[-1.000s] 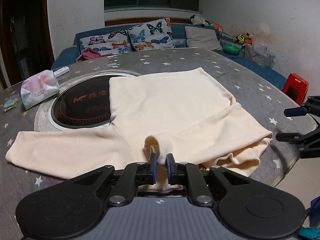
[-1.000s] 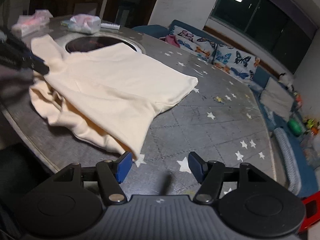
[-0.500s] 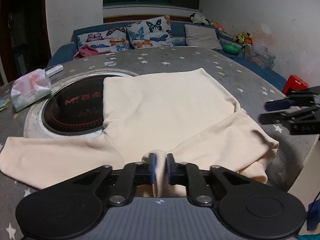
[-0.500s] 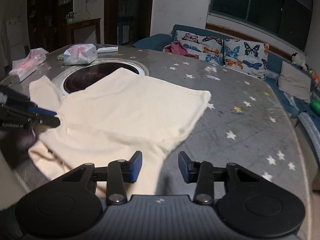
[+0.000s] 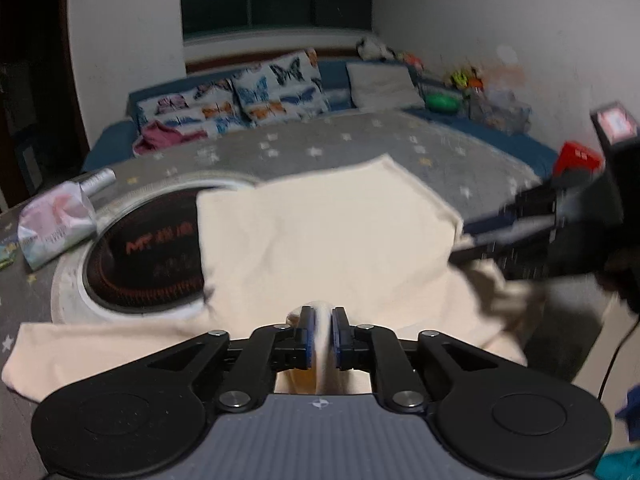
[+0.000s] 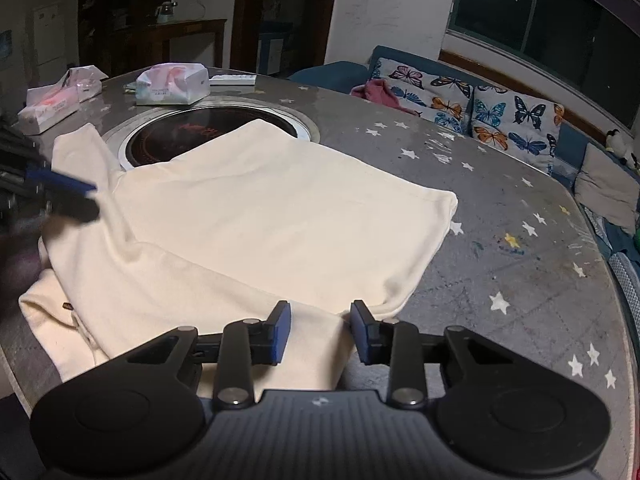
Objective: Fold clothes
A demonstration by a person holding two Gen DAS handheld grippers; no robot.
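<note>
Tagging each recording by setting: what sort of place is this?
Probably a home living or dining room: a sofa with butterfly cushions, a round table with a built-in cooktop, and tissue packs.

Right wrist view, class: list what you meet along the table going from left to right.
Left gripper → cream sweater → bare starry tabletop → butterfly cushions on the sofa beyond.
</note>
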